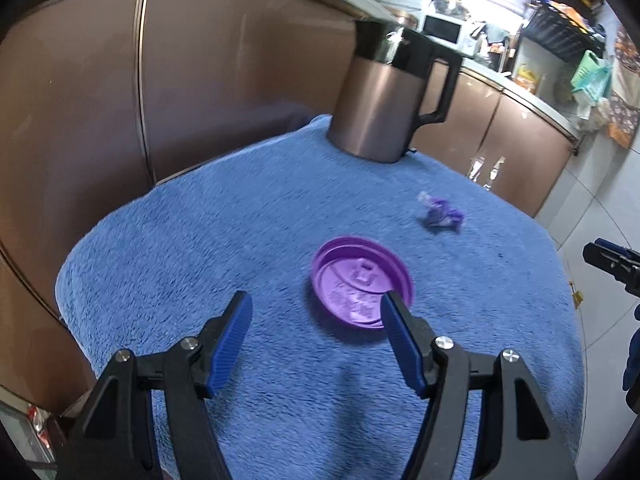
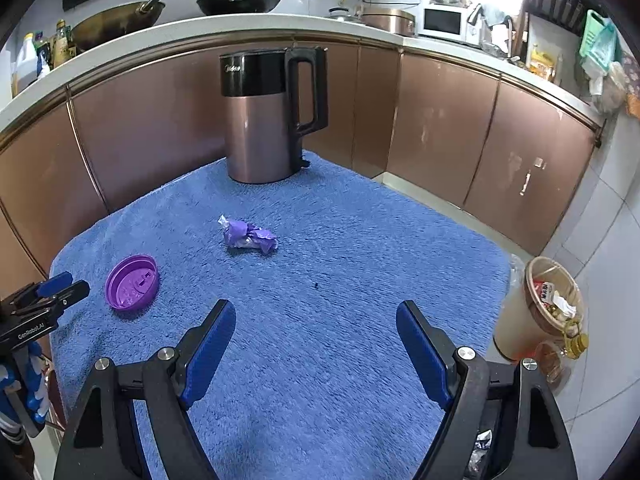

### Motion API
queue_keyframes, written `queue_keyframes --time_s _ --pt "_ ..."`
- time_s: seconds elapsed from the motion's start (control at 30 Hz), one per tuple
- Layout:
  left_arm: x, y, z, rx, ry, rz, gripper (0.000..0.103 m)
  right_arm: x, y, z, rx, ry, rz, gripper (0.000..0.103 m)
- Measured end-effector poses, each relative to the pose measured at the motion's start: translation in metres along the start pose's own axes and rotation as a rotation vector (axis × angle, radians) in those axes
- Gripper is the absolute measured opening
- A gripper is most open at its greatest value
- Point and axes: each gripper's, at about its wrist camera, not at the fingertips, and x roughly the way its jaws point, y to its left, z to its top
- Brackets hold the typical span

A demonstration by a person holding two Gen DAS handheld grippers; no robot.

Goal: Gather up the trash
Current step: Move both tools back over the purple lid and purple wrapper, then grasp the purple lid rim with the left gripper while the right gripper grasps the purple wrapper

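Observation:
A purple plastic cup lid (image 1: pixel 362 282) lies upside down on the blue towel (image 1: pixel 240 220); it also shows in the right wrist view (image 2: pixel 132 282). A crumpled purple wrapper (image 1: pixel 442 214) lies further back, and shows in the right wrist view (image 2: pixel 248 236). My left gripper (image 1: pixel 316 308) is open and empty, just short of the lid, its right finger over the lid's near edge. My right gripper (image 2: pixel 316 316) is open and empty above the towel's middle, well short of the wrapper. A bin (image 2: pixel 554 300) with trash inside stands on the floor to the right of the table.
A copper and black kettle (image 2: pixel 264 120) stands at the back of the towel. Brown cabinet doors (image 2: pixel 440 120) curve behind the table, with a counter of pans and a microwave (image 2: pixel 442 20) above. A bottle (image 2: pixel 560 354) stands beside the bin on the tiled floor.

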Motion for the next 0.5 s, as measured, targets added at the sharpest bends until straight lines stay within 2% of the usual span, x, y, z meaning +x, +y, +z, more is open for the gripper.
queue_keyframes --time_s 0.13,0.23,0.33,0.5 --pt "0.014 0.003 0.003 -0.012 0.036 -0.010 0.065 0.020 0.011 0.011 -0.051 0.014 0.033 0.081" --pt "0.026 0.001 0.007 -0.019 0.062 -0.048 0.065 0.044 0.019 0.026 -0.081 0.033 0.081 0.081" --pt "0.040 -0.002 0.009 -0.039 0.096 -0.066 0.064 0.077 0.028 0.045 -0.112 0.057 0.126 0.081" --pt "0.057 -0.004 0.010 -0.061 0.137 -0.051 0.064 0.137 0.043 0.066 -0.139 0.111 0.188 0.081"
